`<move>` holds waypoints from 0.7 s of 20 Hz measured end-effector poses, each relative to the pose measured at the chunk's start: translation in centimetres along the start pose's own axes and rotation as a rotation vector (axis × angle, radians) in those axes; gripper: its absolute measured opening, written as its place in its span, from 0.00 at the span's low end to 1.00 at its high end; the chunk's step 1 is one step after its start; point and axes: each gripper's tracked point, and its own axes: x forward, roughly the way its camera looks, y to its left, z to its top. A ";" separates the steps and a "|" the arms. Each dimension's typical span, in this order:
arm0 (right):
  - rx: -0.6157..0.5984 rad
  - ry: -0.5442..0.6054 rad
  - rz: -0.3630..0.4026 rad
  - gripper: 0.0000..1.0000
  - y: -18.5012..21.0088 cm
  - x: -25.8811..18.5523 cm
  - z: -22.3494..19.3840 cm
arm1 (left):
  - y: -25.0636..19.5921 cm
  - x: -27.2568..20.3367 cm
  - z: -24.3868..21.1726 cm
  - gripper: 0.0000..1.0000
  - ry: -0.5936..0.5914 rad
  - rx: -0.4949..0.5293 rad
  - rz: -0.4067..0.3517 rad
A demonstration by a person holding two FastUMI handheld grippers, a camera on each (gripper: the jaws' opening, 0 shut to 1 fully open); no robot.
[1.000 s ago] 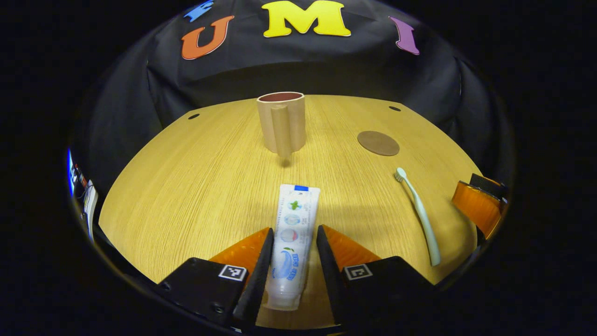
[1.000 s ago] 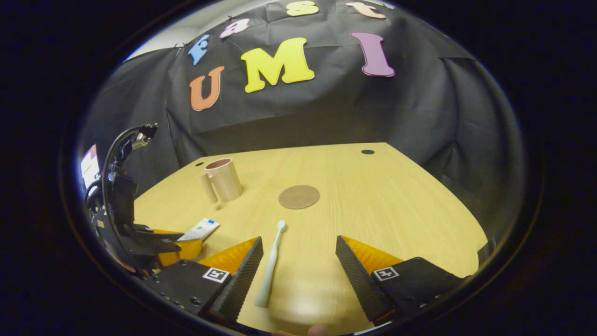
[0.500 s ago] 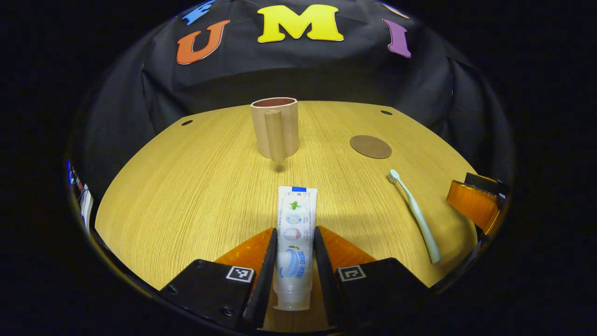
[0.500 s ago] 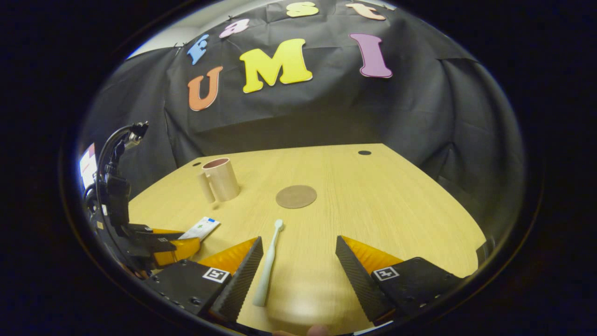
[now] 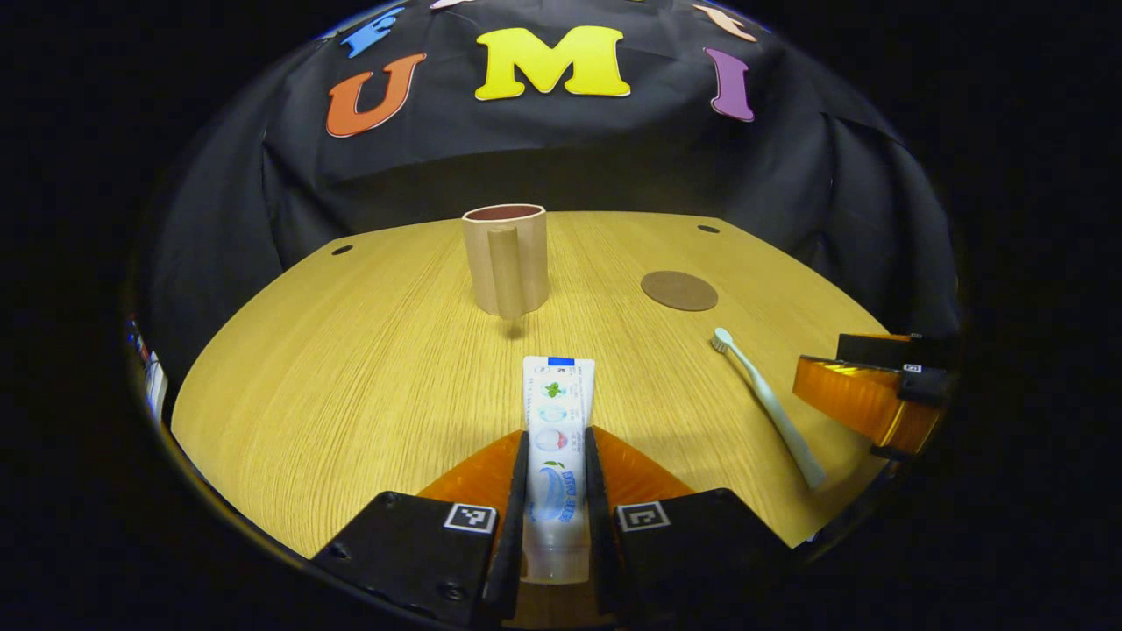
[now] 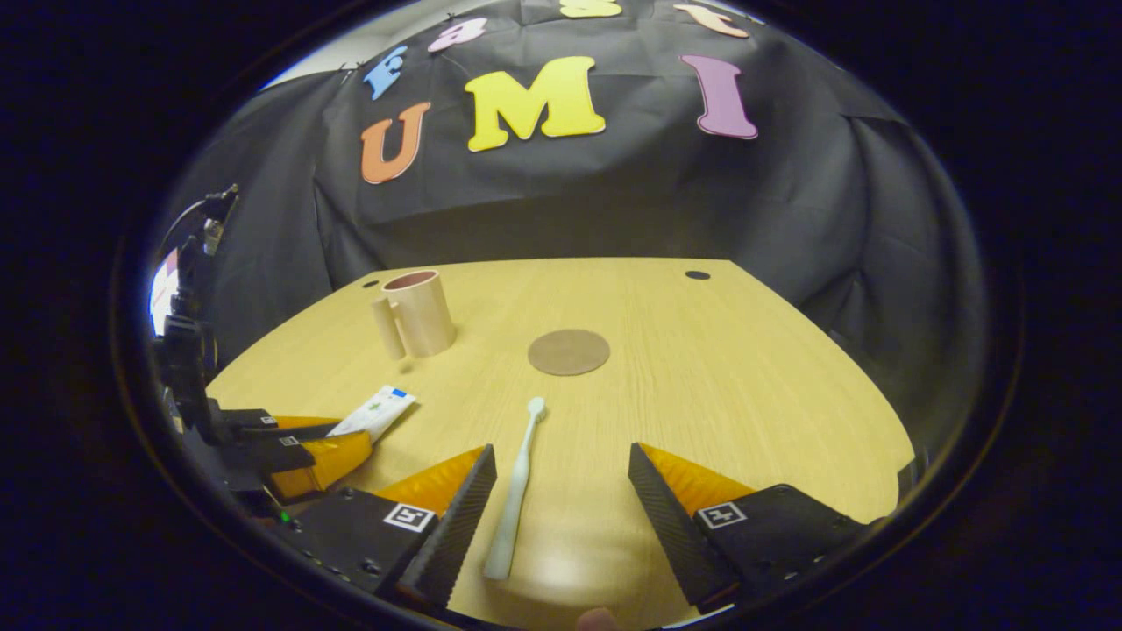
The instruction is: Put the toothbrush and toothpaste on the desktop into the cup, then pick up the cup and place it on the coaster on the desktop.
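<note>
The left tool (image 5: 556,491) has its two fingers closed in against the sides of the white plastic toothpaste tube with a blue band at its far end (image 5: 556,421), gripping it near the cap end, while the tube lies flat on the pale wood-grain table (image 5: 351,394) and points away toward the cup. The right tool (image 6: 561,504) stands wide open with nothing pressed between its fingers; the slim pale-green plastic toothbrush (image 6: 517,491) lies on the table between them, close to the left finger, bristle head pointing away.

As for progress, neither item is in the tall beige cup with a handle and a reddish-brown inside (image 5: 506,258). It stands upright on the bare table, well apart from the round brown coaster (image 5: 679,290), which has nothing on it. So judging by how things lie, both insertions and the move of the cup to the coaster are still to be done. The toothpaste looks the nearer of the two, since it is already gripped; the toothbrush is only bracketed, not gripped. In the left gripper view the toothbrush (image 5: 770,407) lies beside the right tool's finger (image 5: 863,399).
</note>
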 end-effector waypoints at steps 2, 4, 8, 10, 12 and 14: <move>-0.013 0.015 -0.008 0.89 0.5 0.7 0.3 | 0.0 -0.5 1.6 0.35 -0.042 -0.016 -0.014; -0.030 0.035 -0.021 0.90 0.9 1.8 0.4 | 0.5 -1.3 3.2 0.36 -0.077 -0.041 -0.021; -0.042 0.111 -0.017 0.77 2.3 3.9 -0.6 | 2.3 -2.5 6.7 0.36 -0.161 -0.036 -0.003; -0.054 0.127 -0.020 0.71 2.8 4.6 -0.3 | 2.5 -2.8 7.8 0.35 -0.191 -0.031 -0.004; -0.073 0.143 -0.044 0.66 2.9 5.4 -0.4 | 2.8 -3.0 8.6 0.35 -0.218 -0.037 -0.007; -0.079 0.164 -0.076 0.54 2.5 6.0 -0.8 | 3.3 -3.4 9.4 0.35 -0.243 -0.044 -0.011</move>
